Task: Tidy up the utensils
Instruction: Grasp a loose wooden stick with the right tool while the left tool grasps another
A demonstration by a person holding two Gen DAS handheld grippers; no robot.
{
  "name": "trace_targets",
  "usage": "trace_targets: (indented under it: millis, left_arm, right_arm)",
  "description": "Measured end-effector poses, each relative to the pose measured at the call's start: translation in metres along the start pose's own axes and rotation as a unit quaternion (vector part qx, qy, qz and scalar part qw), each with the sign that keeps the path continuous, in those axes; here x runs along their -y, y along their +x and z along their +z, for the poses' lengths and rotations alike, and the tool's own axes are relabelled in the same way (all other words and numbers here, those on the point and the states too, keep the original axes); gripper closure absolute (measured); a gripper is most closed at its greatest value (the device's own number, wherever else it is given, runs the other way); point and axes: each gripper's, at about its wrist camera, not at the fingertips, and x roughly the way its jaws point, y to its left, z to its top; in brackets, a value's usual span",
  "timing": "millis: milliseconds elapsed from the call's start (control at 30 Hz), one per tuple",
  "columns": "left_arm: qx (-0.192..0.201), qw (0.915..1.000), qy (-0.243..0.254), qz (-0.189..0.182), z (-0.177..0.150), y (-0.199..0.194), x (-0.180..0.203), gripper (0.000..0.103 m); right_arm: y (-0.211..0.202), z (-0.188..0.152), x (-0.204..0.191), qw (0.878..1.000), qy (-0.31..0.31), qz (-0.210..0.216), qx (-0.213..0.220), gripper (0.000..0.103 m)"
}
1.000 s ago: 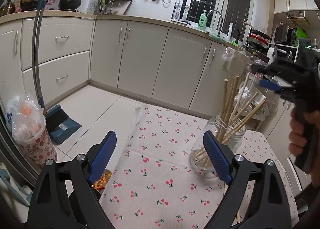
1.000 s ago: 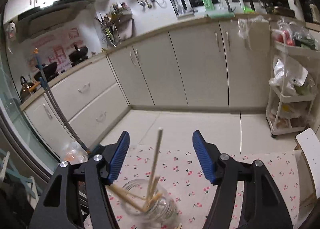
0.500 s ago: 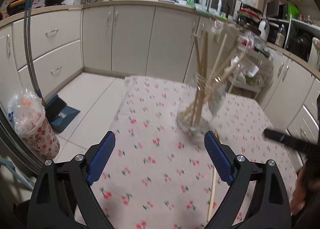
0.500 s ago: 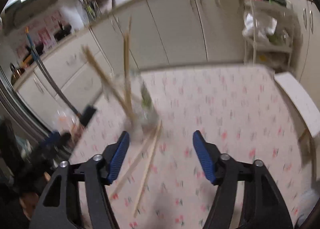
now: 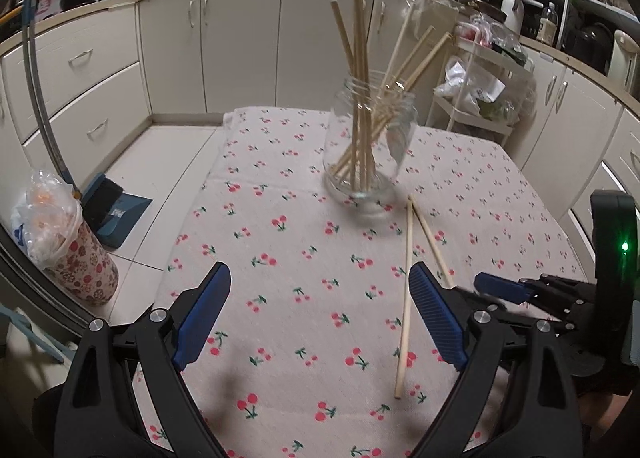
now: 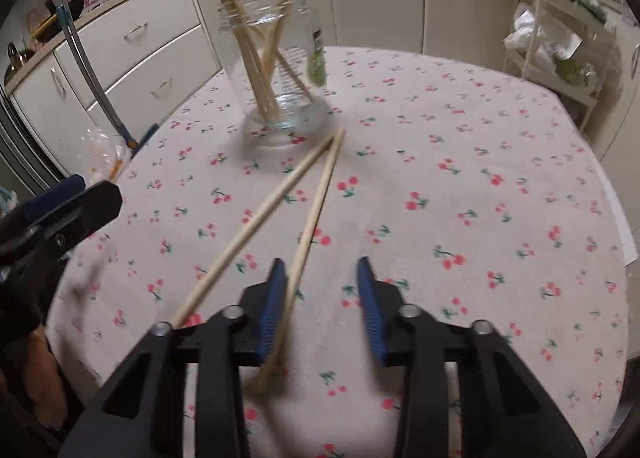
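Standing near the middle of the table (image 5: 280,398), toward its far edge, a glass jar (image 5: 370,145) is seen with a bundle of chopsticks (image 5: 360,69) leaning out of it in several directions. Two loose chopsticks (image 6: 280,201) are laid on the cherry-print cloth just in front of the jar, their far tips almost meeting beside its base and their near ends spread apart. The right gripper (image 6: 320,298) is lowered over the right-hand stick; its fingers (image 6: 274,306) are closing, with that stick lying between them against the left finger, and no grip is made yet. The left-hand stick is passed outside the fingers. The left gripper (image 5: 320,318) is held above bare cloth nearer the front edge, its fingers (image 5: 204,310) spread wide with nothing between them.
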Motion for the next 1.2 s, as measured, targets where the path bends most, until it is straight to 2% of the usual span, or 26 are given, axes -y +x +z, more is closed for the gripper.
trace_targets:
  millis: [100, 200, 467, 700, 800, 900, 1000, 1100, 1200]
  left_arm:
    - [-0.008, 0.9999, 0.007, -0.003, -0.002, 0.002, 0.006, 0.016]
    - [-0.016, 0.9996, 0.021, -0.006, -0.004, 0.004, 0.015, 0.016]
    - [-0.040, 0.9967, 0.070, -0.014, -0.011, 0.019, 0.051, 0.016]
    - [-0.075, 0.9934, 0.084, -0.023, -0.019, 0.038, 0.063, 0.016]
    - [-0.093, 0.9919, 0.082, -0.030, -0.024, 0.046, 0.063, 0.016]
    - [-0.100, 0.9909, 0.082, -0.036, -0.025, 0.047, 0.062, 0.016]
    - [-0.112, 0.9889, 0.085, -0.047, -0.028, 0.045, 0.065, 0.016]
    - [-0.128, 0.9833, 0.098, -0.085, -0.031, 0.040, 0.071, 0.017]
    - [-0.120, 0.9835, 0.107, -0.082, -0.025, 0.039, 0.074, 0.018]
  right_arm:
    - [-0.006, -0.006, 0.011, 1.000, 0.006, -0.017, -0.003, 0.091]
    - [-0.013, -0.012, 0.024, 1.000, 0.017, -0.021, -0.006, 0.095]
    - [-0.034, -0.034, 0.048, 0.998, 0.056, -0.019, -0.012, 0.096]
    - [-0.044, -0.044, 0.051, 0.997, 0.078, 0.010, -0.025, 0.096]
    - [-0.046, -0.036, 0.054, 0.997, 0.077, 0.011, -0.011, 0.091]
    - [-0.043, -0.024, 0.059, 0.997, 0.079, 0.008, -0.003, 0.076]
    - [-0.037, -0.014, 0.056, 0.998, 0.064, 0.014, -0.006, 0.074]
    - [-0.032, -0.008, 0.053, 0.999, 0.053, 0.013, -0.008, 0.073]
    - [-0.025, -0.001, 0.055, 0.999, 0.046, 0.008, -0.010, 0.073]
